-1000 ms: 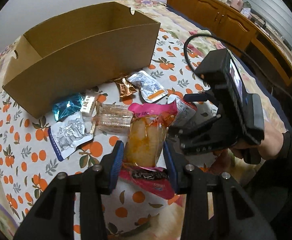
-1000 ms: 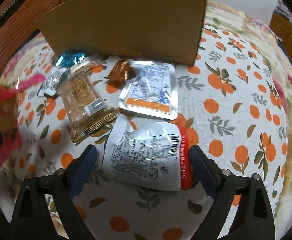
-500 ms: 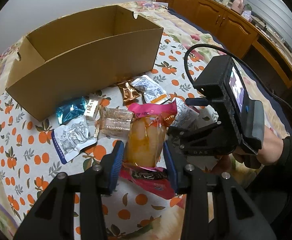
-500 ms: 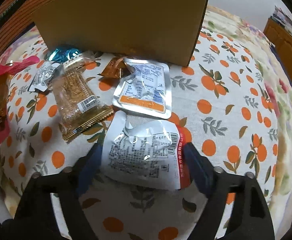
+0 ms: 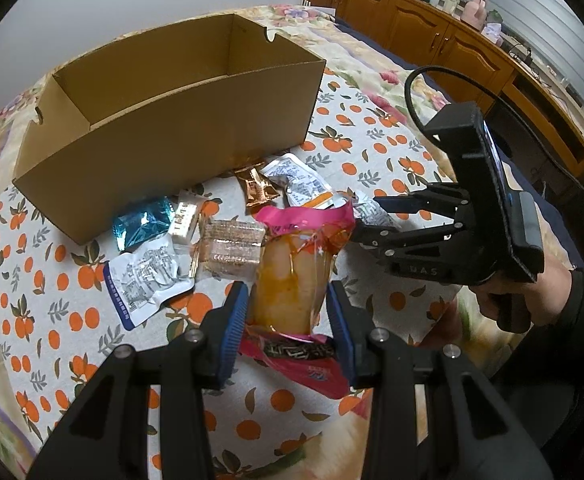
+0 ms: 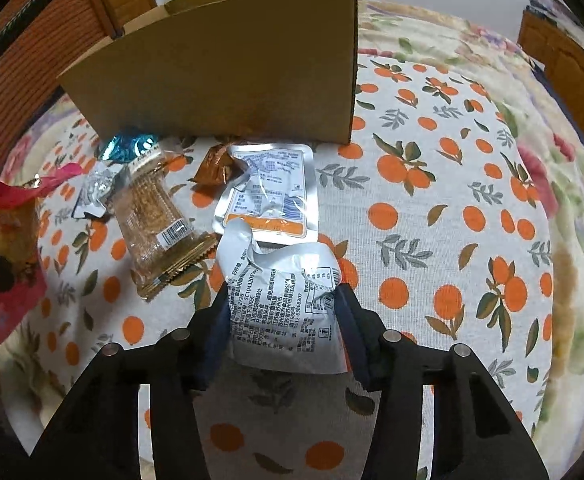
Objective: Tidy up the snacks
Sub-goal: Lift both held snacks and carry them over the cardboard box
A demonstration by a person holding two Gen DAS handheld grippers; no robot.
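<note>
While the left gripper clamps the pink-topped orange snack pack upright between its blue pads, the right gripper pinches a crumpled silver pouch, its rear edge still on the tablecloth. A second ago that pouch lay flat between wide jaws; they have just been closing. Cardboard box stands behind, empty.

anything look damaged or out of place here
Nothing looks spilled or torn. The silver packet is buckled and crumpled where the right gripper jaws have just been closing on it. The cardboard box holds nothing visible, with the other snacks loose on the tablecloth.
</note>
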